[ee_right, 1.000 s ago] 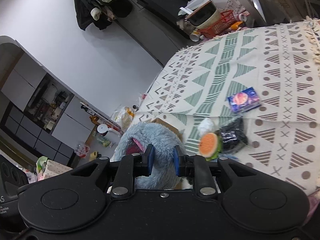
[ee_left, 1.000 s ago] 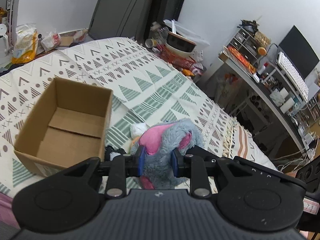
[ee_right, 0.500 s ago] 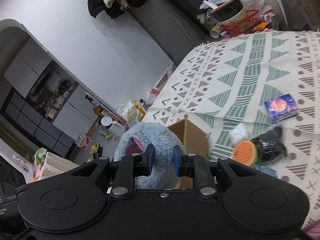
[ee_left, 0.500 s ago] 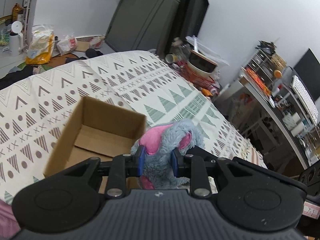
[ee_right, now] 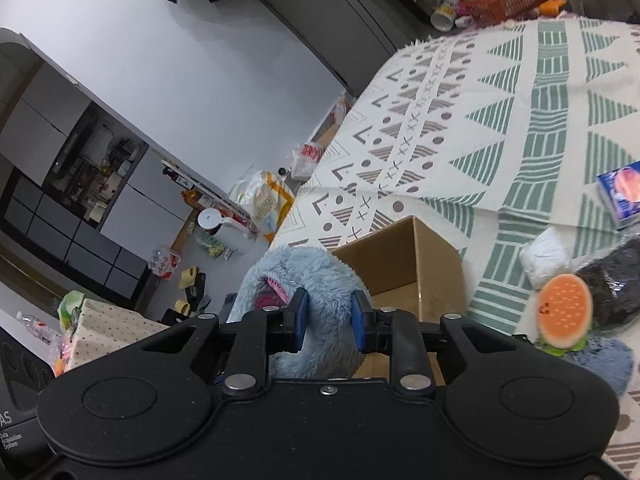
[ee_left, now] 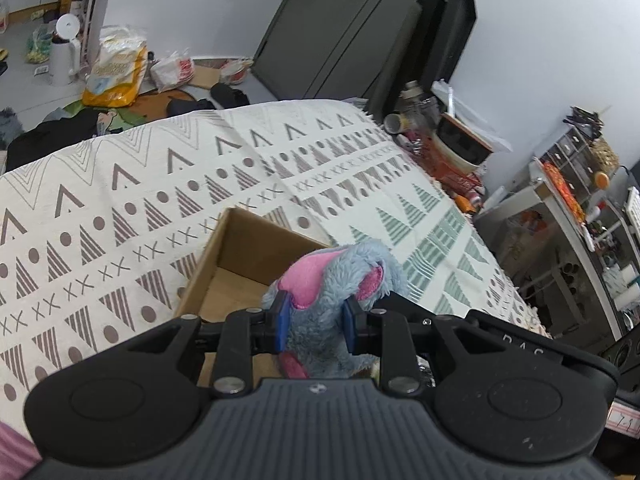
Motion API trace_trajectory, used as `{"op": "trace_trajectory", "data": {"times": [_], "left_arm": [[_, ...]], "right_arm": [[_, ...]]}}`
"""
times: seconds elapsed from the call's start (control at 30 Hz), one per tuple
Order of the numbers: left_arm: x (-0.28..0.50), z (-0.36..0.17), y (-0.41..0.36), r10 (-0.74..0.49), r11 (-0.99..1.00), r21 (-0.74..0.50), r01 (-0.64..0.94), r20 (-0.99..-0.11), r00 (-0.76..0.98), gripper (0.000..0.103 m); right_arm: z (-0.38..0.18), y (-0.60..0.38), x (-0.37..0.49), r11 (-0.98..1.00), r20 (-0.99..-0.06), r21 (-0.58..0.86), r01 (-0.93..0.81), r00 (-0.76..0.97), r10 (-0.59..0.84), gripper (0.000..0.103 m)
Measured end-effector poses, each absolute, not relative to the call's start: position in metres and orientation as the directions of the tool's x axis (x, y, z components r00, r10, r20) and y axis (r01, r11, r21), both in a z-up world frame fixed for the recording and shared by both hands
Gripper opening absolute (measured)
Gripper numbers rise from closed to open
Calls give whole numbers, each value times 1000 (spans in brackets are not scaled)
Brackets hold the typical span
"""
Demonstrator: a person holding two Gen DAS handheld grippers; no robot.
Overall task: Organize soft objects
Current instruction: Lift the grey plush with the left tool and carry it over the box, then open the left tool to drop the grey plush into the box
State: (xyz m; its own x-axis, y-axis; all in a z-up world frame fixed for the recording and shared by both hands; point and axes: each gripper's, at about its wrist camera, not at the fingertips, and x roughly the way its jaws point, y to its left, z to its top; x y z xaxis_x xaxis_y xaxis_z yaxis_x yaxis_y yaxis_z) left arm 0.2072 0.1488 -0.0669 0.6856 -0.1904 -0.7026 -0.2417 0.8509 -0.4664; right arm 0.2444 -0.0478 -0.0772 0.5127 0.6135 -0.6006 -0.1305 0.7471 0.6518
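Cardboard box [ee_left: 256, 248] (bare inside), both grippers, left [ee_left: 314, 322], right [ee_right: 329, 322], clamped on plush toy [ee_left: 340, 280]

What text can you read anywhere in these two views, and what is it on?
"D A C": on the black casing at the right of the left wrist view.
"AS": on the black casing at the left edge of the right wrist view; the small print beneath is too small to read.
Yellow bag, blue packet, white label: print too blurred to read.
Plush toy, cardboard box: no text.
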Motion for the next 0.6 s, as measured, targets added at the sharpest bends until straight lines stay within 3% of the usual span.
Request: {"op": "trace_trajectory", "data": {"times": [0.13, 0.27, 0.43, 0.6], "left_arm": [[217, -77, 157, -183, 851, -459, -256, -716, 674, 26], [227, -84, 164, -173, 848, -450, -280, -734, 656, 26], [233, -84, 167, -114, 864, -399, -306, -748, 654, 30], [231, -78, 163, -91, 875, -368, -316, -765, 638, 47]], "right_arm": [[-88, -38, 256, 756, -628, 645, -113, 487, 608, 27], [-89, -29, 263, 785, -663, 609, -118, 468, 585, 40], [-86, -31, 266, 801, -684, 589, -111, 459, 567, 44], [-78, -43, 257, 809, -679, 577, -114, 484, 552, 69]]}}
